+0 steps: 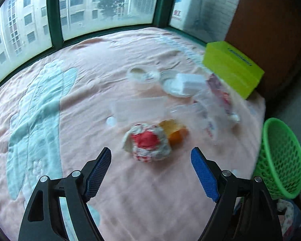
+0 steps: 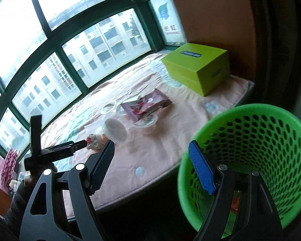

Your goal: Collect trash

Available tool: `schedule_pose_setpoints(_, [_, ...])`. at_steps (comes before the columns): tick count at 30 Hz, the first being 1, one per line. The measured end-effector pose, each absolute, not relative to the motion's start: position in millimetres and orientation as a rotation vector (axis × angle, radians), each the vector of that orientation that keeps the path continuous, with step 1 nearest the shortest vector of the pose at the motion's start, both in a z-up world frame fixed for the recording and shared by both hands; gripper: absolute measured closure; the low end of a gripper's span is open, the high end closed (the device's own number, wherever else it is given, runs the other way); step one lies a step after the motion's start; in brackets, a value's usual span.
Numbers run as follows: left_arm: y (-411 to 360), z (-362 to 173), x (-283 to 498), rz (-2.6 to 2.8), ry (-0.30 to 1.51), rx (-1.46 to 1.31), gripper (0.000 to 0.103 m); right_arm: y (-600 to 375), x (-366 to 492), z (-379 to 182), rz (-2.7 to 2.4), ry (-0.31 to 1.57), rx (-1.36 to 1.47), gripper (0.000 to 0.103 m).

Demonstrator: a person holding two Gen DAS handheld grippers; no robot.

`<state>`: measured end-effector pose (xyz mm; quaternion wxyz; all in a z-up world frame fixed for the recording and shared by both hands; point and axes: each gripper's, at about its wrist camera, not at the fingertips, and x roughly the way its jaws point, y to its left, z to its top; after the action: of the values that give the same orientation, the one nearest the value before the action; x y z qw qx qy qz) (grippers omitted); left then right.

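A crumpled red-and-white wrapper (image 1: pixel 148 142) lies on the pink bed cover just ahead of my open, empty left gripper (image 1: pixel 151 155); an orange piece (image 1: pixel 174 130) touches its right side. Behind lie clear plastic cups and lids (image 1: pixel 144 74), a white foam box (image 1: pixel 188 84) and a purple snack packet (image 1: pixel 220 94). My right gripper (image 2: pixel 151 148) is open and empty, held off the bed's edge, its right finger over the rim of the green mesh basket (image 2: pixel 250 160). The right wrist view shows the left gripper (image 2: pixel 84 143) beside the wrapper (image 2: pixel 93 140) and the packet (image 2: pixel 146 106).
A lime-green box (image 1: pixel 232 68) stands at the bed's far right corner against a brown wall, also in the right wrist view (image 2: pixel 198 68). Green-framed windows (image 1: pixel 56 20) run along the far side. The basket (image 1: pixel 281 158) stands off the bed's right edge.
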<state>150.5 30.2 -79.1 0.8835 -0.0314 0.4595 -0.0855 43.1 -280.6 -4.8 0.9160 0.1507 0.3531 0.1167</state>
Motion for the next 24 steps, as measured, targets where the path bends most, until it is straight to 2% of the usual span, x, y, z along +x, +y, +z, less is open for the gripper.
schedule_pose_setpoints(8, [31.6, -101.0, 171.9, -0.170, 0.996, -0.058, 0.025, -258.7, 57.1, -11.2, 0.288, 0.757, 0.293, 0.027])
schedule_pose_setpoints(12, [31.9, -107.5, 177.9, -0.177, 1.008, -0.071, 0.031, -250.7, 63.8, -16.6, 0.301, 0.777, 0.288, 0.027])
schedule_pose_setpoints(21, [33.1, -108.2, 175.2, -0.232, 0.997, -0.098, 0.061, -235.8, 78.1, -25.7, 0.351, 0.818, 0.305, 0.027])
schedule_pose_setpoints(24, [35.2, -108.1, 171.7, -0.235, 1.003, -0.105, 0.067, -228.8, 85.2, -29.4, 0.381, 0.835, 0.322, 0.027])
